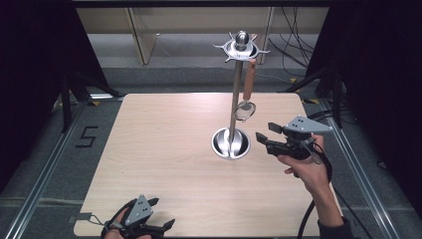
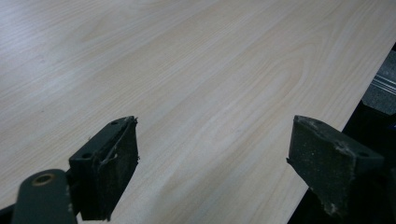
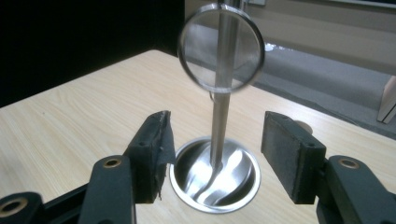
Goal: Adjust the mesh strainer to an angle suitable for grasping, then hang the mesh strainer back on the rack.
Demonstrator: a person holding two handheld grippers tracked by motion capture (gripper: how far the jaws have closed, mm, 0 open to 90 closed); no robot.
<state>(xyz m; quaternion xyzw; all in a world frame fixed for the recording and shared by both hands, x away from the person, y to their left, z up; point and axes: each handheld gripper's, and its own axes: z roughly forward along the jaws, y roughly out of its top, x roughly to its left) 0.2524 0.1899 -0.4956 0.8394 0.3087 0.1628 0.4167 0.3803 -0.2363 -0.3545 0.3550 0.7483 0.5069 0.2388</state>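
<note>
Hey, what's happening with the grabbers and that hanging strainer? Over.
Both grippers, left and right, open, empty. Strainer hanging on stand. Nothing between.

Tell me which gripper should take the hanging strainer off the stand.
Right. The right gripper is open beside the stand, with the strainer hanging just above and ahead of its jaws. The left gripper sits open at the table's near edge, far from the stand.

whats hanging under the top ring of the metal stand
One strainer hangs from a hook of the stand, by its wooden handle, round mesh head down beside the pole. The ring's other hooks look empty. The round base dish beneath holds nothing.
</note>
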